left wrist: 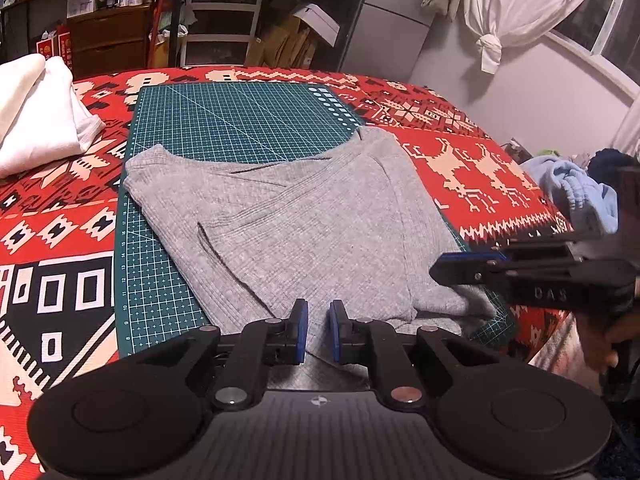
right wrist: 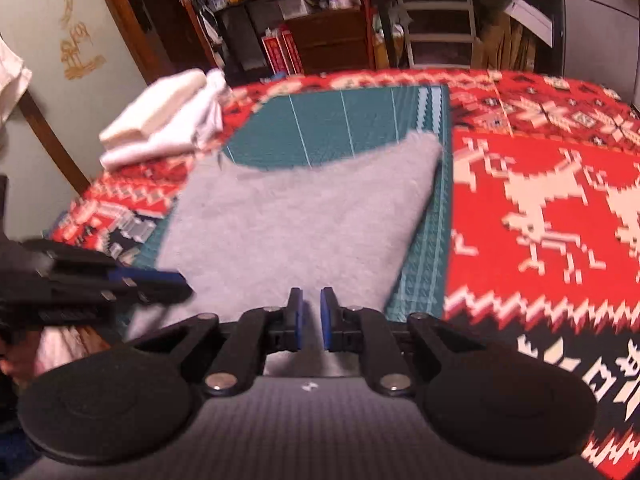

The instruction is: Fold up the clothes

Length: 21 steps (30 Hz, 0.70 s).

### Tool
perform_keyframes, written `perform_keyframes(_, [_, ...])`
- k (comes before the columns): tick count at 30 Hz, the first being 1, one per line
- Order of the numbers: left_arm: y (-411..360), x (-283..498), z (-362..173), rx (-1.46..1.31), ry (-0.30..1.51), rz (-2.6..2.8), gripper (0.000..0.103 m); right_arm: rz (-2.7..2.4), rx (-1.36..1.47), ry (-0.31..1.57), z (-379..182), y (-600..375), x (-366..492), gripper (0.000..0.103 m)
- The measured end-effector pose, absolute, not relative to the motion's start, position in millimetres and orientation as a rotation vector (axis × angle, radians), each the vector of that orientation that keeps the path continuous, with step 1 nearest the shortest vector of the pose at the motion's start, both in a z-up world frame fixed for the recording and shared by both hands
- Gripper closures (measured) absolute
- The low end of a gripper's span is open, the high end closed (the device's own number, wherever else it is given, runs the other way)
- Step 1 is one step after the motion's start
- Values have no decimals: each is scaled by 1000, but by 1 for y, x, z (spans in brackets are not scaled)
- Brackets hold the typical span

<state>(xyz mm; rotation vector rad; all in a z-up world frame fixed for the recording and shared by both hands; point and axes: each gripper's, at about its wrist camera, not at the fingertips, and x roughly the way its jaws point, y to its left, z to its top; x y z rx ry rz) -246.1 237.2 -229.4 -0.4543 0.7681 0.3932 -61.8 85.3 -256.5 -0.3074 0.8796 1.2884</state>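
Note:
A grey ribbed garment (left wrist: 312, 224) lies partly folded on a green cutting mat (left wrist: 224, 120); it also shows in the right wrist view (right wrist: 296, 224) on the mat (right wrist: 340, 124). My left gripper (left wrist: 319, 307) is at the garment's near edge, its blue-padded jaws a narrow gap apart with nothing clearly held between them. My right gripper (right wrist: 311, 295) is at the near edge too, jaws a narrow gap apart. The right gripper appears from the side in the left view (left wrist: 472, 264), over the garment's near right corner. The left gripper appears blurred in the right view (right wrist: 168, 284).
A red patterned cloth (left wrist: 460, 152) covers the table. Folded white clothes (left wrist: 40, 108) lie at the far left. Blue garments (left wrist: 576, 192) are heaped off the right edge. Shelves and drawers (left wrist: 216, 20) stand behind the table.

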Motion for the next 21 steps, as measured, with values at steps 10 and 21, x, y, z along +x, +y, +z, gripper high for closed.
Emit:
perform_keyframes(10, [243,-247,-232,-503,758,391,91,1241,-263,887,-249,81,-43,92])
perform_keyframes(21, [244,-246,-232,-517,763,395,91,1241,-275,901,-249,73,-42,92])
